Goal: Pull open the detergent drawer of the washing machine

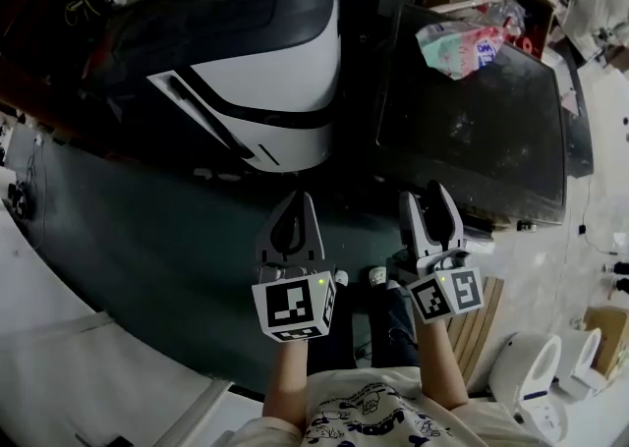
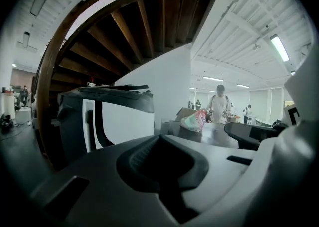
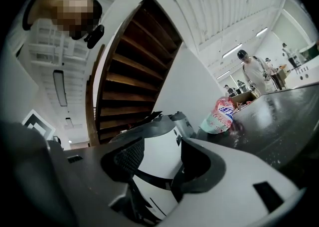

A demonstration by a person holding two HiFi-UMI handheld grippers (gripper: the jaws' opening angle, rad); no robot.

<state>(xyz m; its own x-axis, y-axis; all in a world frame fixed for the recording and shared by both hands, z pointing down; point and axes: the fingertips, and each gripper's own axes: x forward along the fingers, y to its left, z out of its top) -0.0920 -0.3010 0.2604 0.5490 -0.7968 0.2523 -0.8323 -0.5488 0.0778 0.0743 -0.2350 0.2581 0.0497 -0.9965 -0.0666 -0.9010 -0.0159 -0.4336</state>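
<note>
While my left gripper (image 1: 293,199) sits with its jaws pressed together on nothing and my right gripper (image 1: 429,192) keeps a narrow, empty gap, both hang well apart from the washer (image 1: 280,72), which lies up and left of them in the head view. I cannot pick out the drawer on its white-and-black front, so I risk biting the wrong panel, or sliding off smooth plastic if the left goes in closed. A wide right swing could clip the dark table (image 1: 491,131). Print on the bag (image 1: 457,42) there is too small to read; the cube (image 1: 293,306) shows only square markers.
</note>
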